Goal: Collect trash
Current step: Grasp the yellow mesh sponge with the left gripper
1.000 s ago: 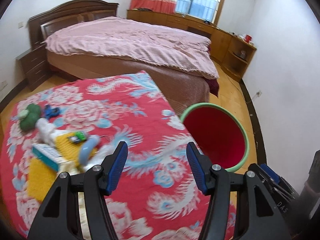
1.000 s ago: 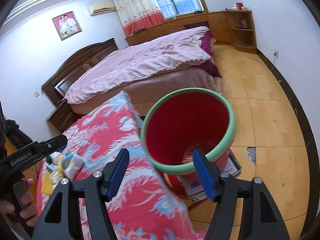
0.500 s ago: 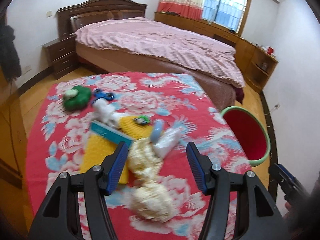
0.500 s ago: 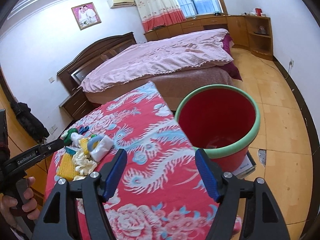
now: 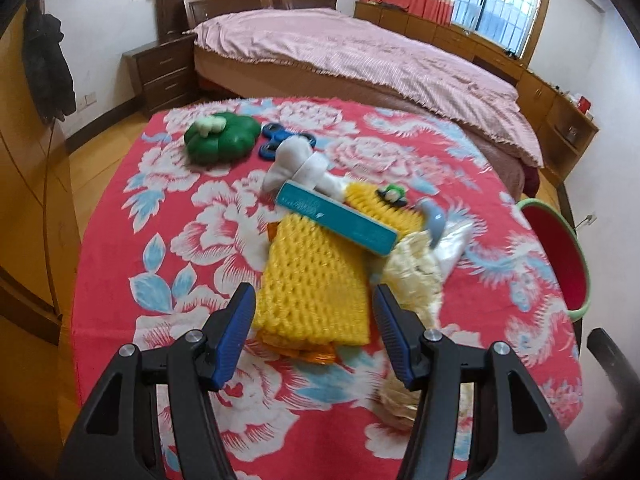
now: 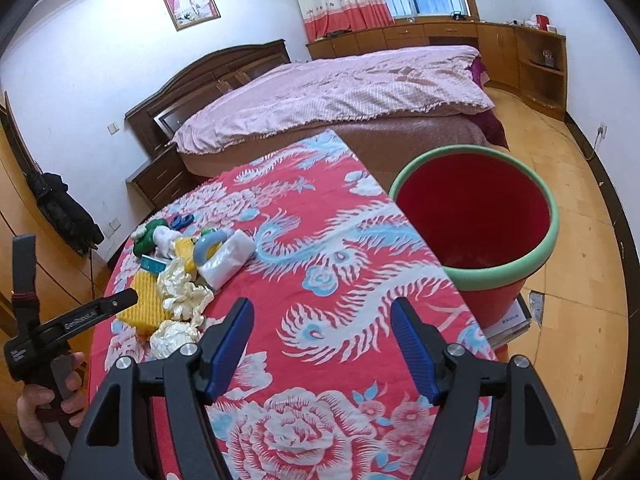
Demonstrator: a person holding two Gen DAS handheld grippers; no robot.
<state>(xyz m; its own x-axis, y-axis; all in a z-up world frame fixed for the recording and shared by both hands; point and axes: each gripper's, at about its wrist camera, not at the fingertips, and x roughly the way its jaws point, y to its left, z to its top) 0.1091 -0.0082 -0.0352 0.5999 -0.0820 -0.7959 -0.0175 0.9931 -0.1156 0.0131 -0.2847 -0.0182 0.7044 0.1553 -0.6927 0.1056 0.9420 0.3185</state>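
The left gripper (image 5: 314, 336) hangs open and empty just above the yellow foam net (image 5: 316, 276), which lies in the trash heap on the red-clothed surface (image 5: 120, 248), beside the crumpled paper (image 5: 416, 276). A clean pick probably means straddling the net's near edge and closing on it alone, clear of the teal box (image 5: 338, 220) lying across it. It tilts steeply downward. The right gripper (image 6: 322, 344), empty, jaws just opening, angles over bare cloth near the red bin (image 6: 476, 220).
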